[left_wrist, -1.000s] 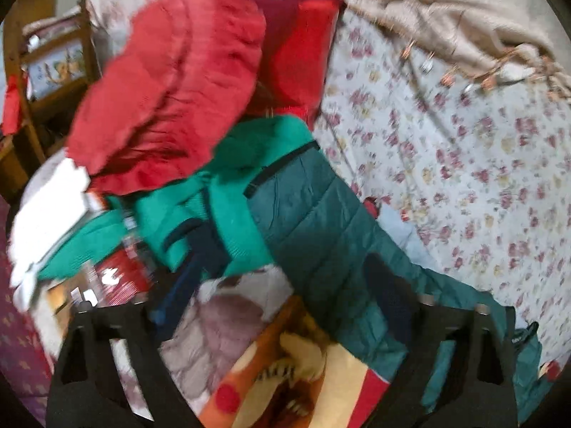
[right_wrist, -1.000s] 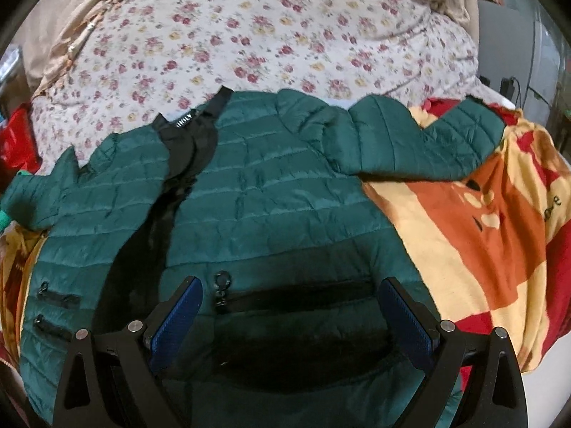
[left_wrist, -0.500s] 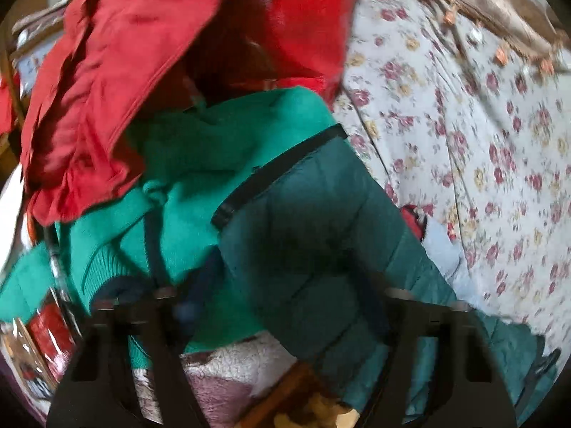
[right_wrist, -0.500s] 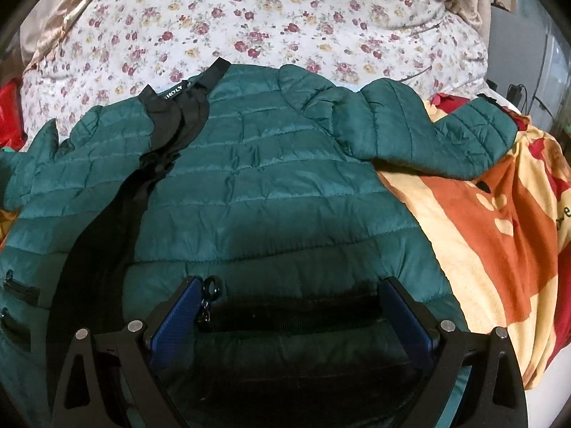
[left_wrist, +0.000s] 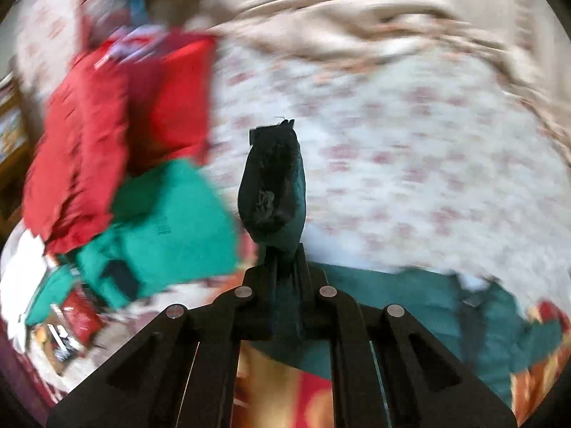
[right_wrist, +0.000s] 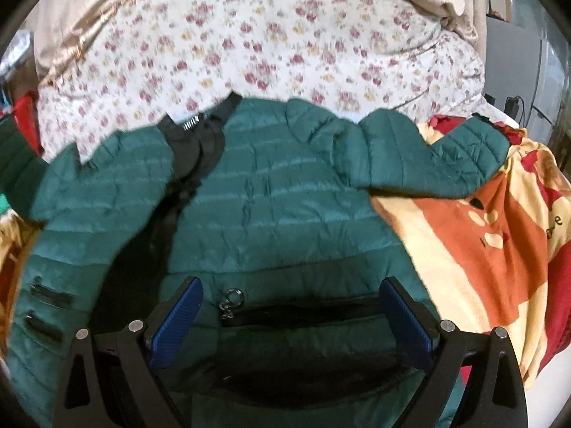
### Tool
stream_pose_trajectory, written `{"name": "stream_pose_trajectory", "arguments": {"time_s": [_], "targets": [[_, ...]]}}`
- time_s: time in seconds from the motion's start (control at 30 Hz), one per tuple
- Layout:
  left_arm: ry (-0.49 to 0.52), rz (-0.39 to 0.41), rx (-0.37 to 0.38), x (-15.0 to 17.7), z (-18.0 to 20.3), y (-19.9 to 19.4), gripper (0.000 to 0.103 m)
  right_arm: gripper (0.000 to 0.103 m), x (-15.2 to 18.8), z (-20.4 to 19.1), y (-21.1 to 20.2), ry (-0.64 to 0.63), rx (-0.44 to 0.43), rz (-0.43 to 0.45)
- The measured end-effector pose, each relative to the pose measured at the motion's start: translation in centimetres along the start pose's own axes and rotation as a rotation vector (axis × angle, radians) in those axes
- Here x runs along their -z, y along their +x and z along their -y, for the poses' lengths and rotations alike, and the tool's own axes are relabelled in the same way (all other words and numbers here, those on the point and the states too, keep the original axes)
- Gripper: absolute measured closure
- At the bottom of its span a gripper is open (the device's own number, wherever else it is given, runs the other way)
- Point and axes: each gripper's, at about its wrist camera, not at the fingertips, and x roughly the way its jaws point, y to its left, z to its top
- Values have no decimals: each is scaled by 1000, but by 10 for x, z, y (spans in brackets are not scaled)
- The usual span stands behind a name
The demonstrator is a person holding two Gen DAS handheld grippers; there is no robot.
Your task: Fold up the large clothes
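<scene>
A dark green quilted jacket (right_wrist: 278, 192) lies spread front-up on the bed, its right sleeve (right_wrist: 428, 164) folded across an orange and yellow blanket. My left gripper (left_wrist: 285, 249) is shut on the jacket's left sleeve cuff (left_wrist: 273, 185) and holds it lifted above the bed; the rest of the jacket (left_wrist: 410, 299) shows below it. My right gripper (right_wrist: 291, 317) is open and empty, hovering over the jacket's lower front by a zipped pocket (right_wrist: 303, 312).
A floral sheet (right_wrist: 271, 46) covers the bed behind the jacket, with a beige cover (left_wrist: 339, 18) beyond. A pile of red (left_wrist: 89, 142) and bright green (left_wrist: 171, 221) clothes lies at the left. The orange blanket (right_wrist: 499, 249) lies at the right.
My left gripper has shut on the left sleeve cuff and lifted it, swinging toward the floral sheet. My right gripper has stayed open over the jacket's hem.
</scene>
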Motion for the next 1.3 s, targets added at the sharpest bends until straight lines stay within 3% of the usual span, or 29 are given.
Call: {"name": "stream_pose_trajectory", "arguments": {"time_s": [0.1, 0.2, 0.3, 0.4, 0.5, 0.67, 0.7, 0.87, 0.97, 1.07, 1.17, 1.3], "targets": [[88, 8, 143, 21, 64, -28, 97, 5, -1, 8, -15, 27, -20, 21], [142, -49, 275, 58, 125, -33, 97, 5, 1, 19, -30, 54, -25, 35], [202, -96, 270, 102, 169, -25, 96, 5, 4, 32, -44, 81, -28, 43], [273, -131, 248, 140, 194, -16, 85, 5, 8, 41, -51, 93, -31, 39], [295, -161, 281, 175, 194, -19, 82, 5, 8, 40, -59, 76, -68, 52], [244, -121, 277, 215, 171, -47, 43, 5, -2, 10, -66, -24, -164, 61], [236, -108, 266, 221, 165, -51, 41, 5, -6, 3, -63, -34, -196, 51], [213, -65, 153, 257, 137, -62, 39, 5, -31, -44, -30, -57, -303, -38], [188, -62, 130, 274, 121, -61, 39, 5, -46, -78, -10, -98, -362, -92], [190, -47, 98, 290, 109, -62, 39, 5, -64, -122, 17, -117, -485, -161], [198, -41, 96, 296, 102, -62, 39, 5, -83, -166, 48, -110, -555, -210], [169, -35, 129, 295, 94, -63, 39, 5, -106, -213, 96, -61, -557, -254]]}}
